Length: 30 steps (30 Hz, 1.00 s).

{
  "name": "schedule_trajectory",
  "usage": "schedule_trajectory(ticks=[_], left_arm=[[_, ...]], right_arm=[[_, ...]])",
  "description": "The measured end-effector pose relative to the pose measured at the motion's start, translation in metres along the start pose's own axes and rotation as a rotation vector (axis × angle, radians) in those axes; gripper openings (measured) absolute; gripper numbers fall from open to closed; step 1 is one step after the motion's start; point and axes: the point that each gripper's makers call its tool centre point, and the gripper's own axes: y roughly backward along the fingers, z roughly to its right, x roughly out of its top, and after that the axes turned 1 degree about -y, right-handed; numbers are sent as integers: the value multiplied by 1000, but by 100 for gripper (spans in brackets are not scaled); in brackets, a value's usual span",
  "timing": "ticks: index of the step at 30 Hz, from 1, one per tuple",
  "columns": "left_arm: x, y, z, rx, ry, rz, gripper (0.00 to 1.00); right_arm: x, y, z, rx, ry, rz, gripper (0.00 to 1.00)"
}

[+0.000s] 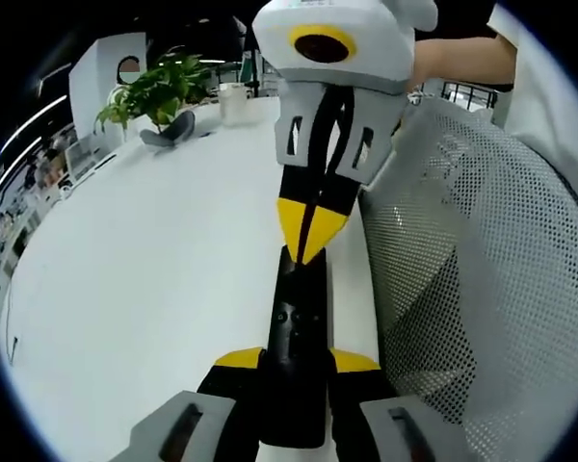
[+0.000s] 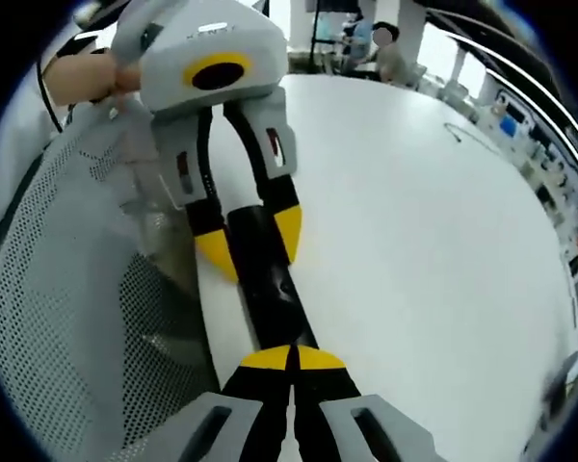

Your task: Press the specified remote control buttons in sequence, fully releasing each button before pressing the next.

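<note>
Holding a black remote (image 1: 297, 356) by one end, my left gripper (image 1: 297, 361) has its yellow-tipped jaws clamped on either side of the slim body, seen in the left gripper view. Remote lies lengthwise along the edge of a white table (image 1: 154, 289), small buttons faintly visible on its top face; can't read them.

Opp. end of the remote meets my right gripper (image 1: 308, 236), which comes down from the top of that view w/ its two yellow tips pinched together to a point, touching or just above the remote's far end; exact contact can't be told.

Right gripper view, same scene from the other side: right gripper (image 2: 291, 361) jaws clenched tip to tip, nothing between them, resting on or just over the near end of the remote (image 2: 270, 289). Left gripper (image 2: 250, 236) at the far end, its yellow pads straddling the remote and gripping it.

Beside the table edge, a grey mesh chair back (image 1: 482, 289) sits close to the remote; it also shows in the right gripper view (image 2: 77, 308). A person's bare arm (image 1: 462, 60) and white sleeve (image 1: 549, 106) reach in behind the right gripper.

Far end of the table: a green potted plant (image 1: 159, 91) and a white cup (image 1: 233, 101) near it, well apart from the remote. Office bkgd w/ seated people is blurred.
</note>
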Motion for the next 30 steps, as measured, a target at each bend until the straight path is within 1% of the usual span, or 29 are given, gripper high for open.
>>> schedule_trajectory(ticks=[2, 3, 4, 5, 6, 7, 9, 12, 16, 17, 18, 19, 22, 30], left_arm=[[0, 0, 1, -5, -16, -9, 24], [-1, 0, 2, -13, -29, -15, 24], [-1, 0, 4, -30, -60, -20, 24], [-1, 0, 5, -39, -82, -25, 24], [-1, 0, 5, -36, -67, -25, 24], [-1, 0, 5, -38, -69, -24, 24], [-1, 1, 5, -42, -70, -20, 24], [-1, 1, 5, -45, -67, -16, 24], [-1, 1, 6, -41, -57, -24, 24], [-1, 0, 6, -36, -53, -29, 24], [-1, 0, 6, -33, -50, -31, 24], [-1, 1, 6, -30, -46, -31, 24], [-1, 1, 6, -21, -35, -26, 24], [-1, 1, 6, -16, -27, -14, 24]], right_arm=[[0, 1, -1, -2, -21, 24, 0], [0, 2, -2, 8, -32, 34, 0], [-1, 2, -8, 32, -92, 37, 0], [-1, 3, -8, 26, -116, 46, 0], [3, 5, -7, 11, -92, 72, 0], [4, 6, -8, 8, -77, 79, 0], [7, 6, -12, 20, -60, 84, 0], [10, 2, -13, 28, -62, 89, 0], [12, -4, -12, 28, -31, 73, 0], [10, -7, -14, 38, -13, 53, 0], [11, -5, -13, 32, 7, 55, 0], [11, -5, -14, 33, -2, 49, 0], [10, -4, -13, 29, 25, 36, 0], [7, -4, -13, 28, 61, -5, 0]])
